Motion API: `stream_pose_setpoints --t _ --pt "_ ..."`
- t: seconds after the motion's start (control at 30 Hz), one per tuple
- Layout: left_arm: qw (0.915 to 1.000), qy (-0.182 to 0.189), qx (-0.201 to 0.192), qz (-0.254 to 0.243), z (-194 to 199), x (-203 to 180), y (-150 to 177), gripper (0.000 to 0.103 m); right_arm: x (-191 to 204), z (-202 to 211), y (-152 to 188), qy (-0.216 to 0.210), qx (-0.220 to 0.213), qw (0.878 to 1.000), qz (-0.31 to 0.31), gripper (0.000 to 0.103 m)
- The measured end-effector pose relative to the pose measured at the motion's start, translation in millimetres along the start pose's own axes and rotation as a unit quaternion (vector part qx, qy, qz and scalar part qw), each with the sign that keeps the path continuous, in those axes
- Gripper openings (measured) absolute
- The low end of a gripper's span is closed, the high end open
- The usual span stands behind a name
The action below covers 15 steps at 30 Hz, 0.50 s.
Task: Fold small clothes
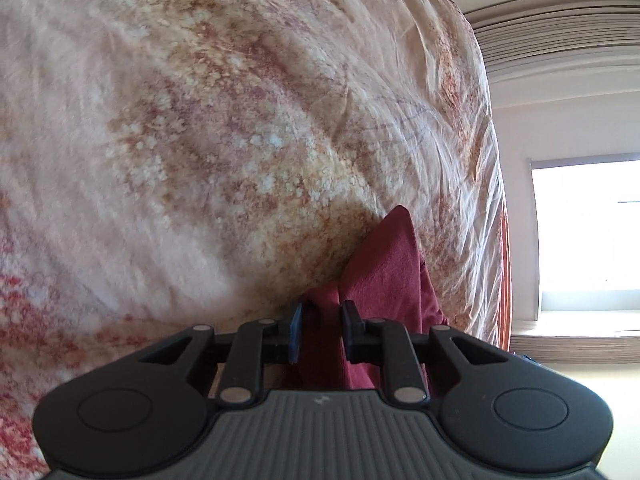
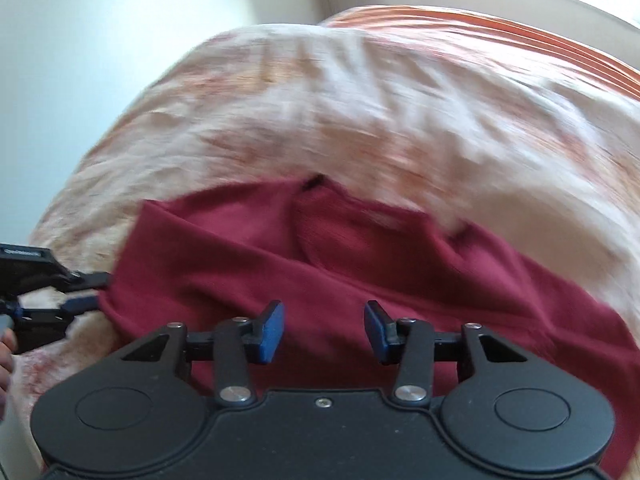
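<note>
A dark red garment (image 2: pixel 360 256) lies spread across the bed's patterned cover (image 2: pixel 360 112). My right gripper (image 2: pixel 324 332) hangs just above its near edge, jaws wide open and empty. My left gripper (image 1: pixel 322 332) is shut on a bunched fold of the same red garment (image 1: pixel 384 268), cloth pinched between its fingers. In the right wrist view the left gripper (image 2: pixel 94 290) shows at the far left, clamped on the garment's left edge.
The bed cover (image 1: pixel 200 140) is cream with red and orange blotches and many creases. A bright window (image 1: pixel 588 224) and a white wall (image 2: pixel 100 40) lie beyond the bed's edges. An orange striped edge (image 2: pixel 500 36) runs along the bed's far side.
</note>
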<state>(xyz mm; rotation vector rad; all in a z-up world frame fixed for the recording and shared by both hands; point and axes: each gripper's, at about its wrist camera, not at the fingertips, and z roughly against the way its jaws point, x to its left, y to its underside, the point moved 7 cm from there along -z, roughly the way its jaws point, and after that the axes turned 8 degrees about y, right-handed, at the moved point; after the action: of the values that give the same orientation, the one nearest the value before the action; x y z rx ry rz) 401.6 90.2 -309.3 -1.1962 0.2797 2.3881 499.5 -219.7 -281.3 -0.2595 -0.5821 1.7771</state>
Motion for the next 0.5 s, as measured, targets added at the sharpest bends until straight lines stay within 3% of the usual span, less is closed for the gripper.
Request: stream_pose_setpoints --t 0.17,0.4,0.5 --pt "1.0 0.003 0.004 -0.002 2.0 1.1 2.5 0.021 58.3 -30.2 -29.5 -0.074 0.012 0.995 0.07 0.047" --pt "0.9996 0.003 0.011 -0.027 5.4 -4.4 4.8 0.02 111.4 -66.0 -53.9 -0.105 0.014 0.985 0.139 0.047" --pt "0.9996 0.008 0.014 -0.022 6.5 -0.7 3.5 0.013 124.6 -76.6 -61.5 -0.116 0.016 0.982 0.147 0.047"
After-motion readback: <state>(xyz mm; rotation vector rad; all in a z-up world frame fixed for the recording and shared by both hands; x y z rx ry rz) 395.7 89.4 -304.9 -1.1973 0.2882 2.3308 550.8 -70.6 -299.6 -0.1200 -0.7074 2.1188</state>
